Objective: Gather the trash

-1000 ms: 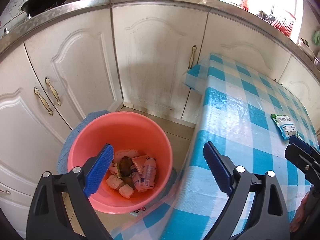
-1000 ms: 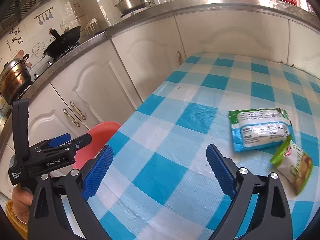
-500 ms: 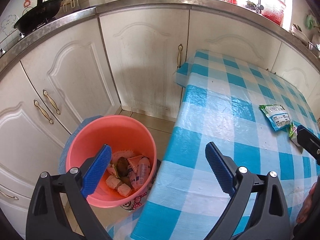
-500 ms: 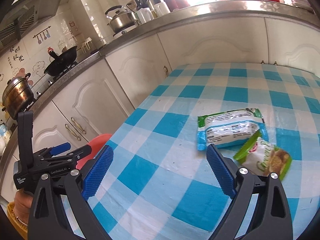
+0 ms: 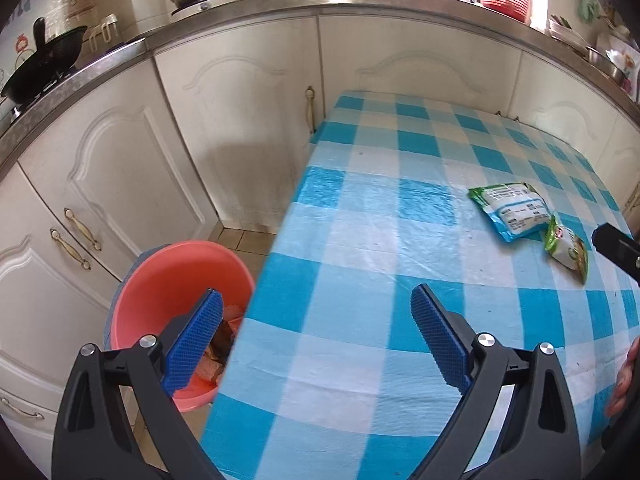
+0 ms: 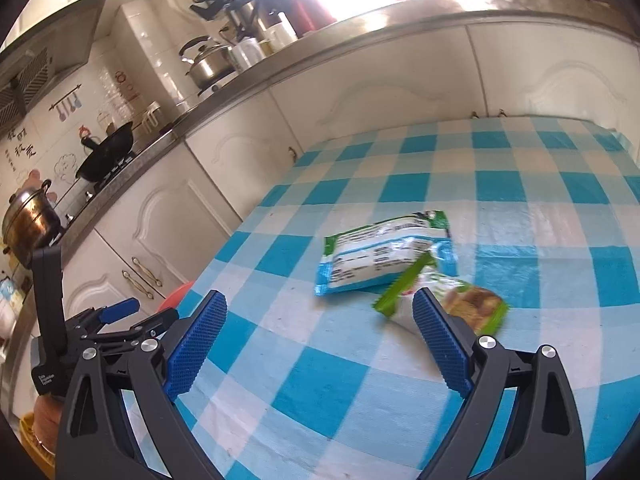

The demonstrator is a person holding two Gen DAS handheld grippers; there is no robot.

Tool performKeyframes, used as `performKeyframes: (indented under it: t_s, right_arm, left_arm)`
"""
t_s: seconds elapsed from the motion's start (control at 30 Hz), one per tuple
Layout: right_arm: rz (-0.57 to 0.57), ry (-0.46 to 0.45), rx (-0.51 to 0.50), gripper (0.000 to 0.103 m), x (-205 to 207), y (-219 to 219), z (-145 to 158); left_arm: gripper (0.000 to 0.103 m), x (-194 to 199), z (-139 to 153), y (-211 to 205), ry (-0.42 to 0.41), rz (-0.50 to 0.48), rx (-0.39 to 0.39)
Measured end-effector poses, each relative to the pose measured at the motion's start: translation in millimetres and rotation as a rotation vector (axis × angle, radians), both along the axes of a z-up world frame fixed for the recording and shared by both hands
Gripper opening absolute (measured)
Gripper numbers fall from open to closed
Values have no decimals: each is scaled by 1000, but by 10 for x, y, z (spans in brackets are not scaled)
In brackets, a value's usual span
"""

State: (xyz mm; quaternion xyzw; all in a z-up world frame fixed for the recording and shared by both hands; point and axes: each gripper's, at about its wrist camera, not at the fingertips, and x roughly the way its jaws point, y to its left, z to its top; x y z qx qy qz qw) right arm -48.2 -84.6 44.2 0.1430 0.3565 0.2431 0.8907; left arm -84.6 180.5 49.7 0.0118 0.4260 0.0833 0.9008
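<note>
Since the trash is what matters: two flat foil packets lie on the blue-and-white checked tablecloth surface (image 6: 360, 380) — a white-and-blue snack pouch with green corners (image 6: 384, 256) and a smaller green-edged wrapper with a food photo (image 6: 460, 300), whose corner overlaps or touches the pouch. Pretty sure the wrapper is the next grab. The right claw (image 6: 318, 342) is spread wide with nothing in it, and its right pad already sits in front of the wrapper's near edge, so the wrapper lies just ahead and a bit right of the claw's centre. Its long axis runs roughly across the view, left to right, tilted a little.

The left claw (image 5: 316, 342) is wide open and empty too, hanging over the surface's left edge — well apart from both packets, so the right one is clearly nearer. Down on the floor beside the surface sits the round salmon-pink plastic basin (image 5: 168, 280) with some trash in it already, white cabinets (image 5: 120, 176) behind.
</note>
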Motion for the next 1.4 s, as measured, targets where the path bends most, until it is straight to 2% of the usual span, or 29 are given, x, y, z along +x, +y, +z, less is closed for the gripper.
performKeyframes:
  t_s: [0.3,0.47,0.63,0.83,1.07,1.3,1.33,1.4]
  right_arm:
    - [-93,60,50,93,106,-627,-59]
    - [-155,91,59,93,162,-962,-125]
    - [-130,125,76,93,223,-1061,-202]
    - [-27,126,-21,93,257,-797,-246]
    - [75,76,-227,93,300,-358,-257]
    - [143,26,-392,92,325,-88,-307]
    - [151,20,-396,90,323,-72,-308]
    - [150,19,-413,70,341,-59,-324]
  left_arm:
    - [95,37,-7,-510,14,-119,6]
    - [95,46,-2,-834,27,-220,-13]
    - [95,76,-13,-1121,41,-303,-37]
    - [95,136,-5,-1118,53,-301,-27]
    - [95,143,-38,-818,79,-230,-54]
    - [95,157,-72,-693,95,-208,-72]
    - [95,166,-79,-688,97,-206,-75]
    - [95,185,-92,-687,101,-207,-81]
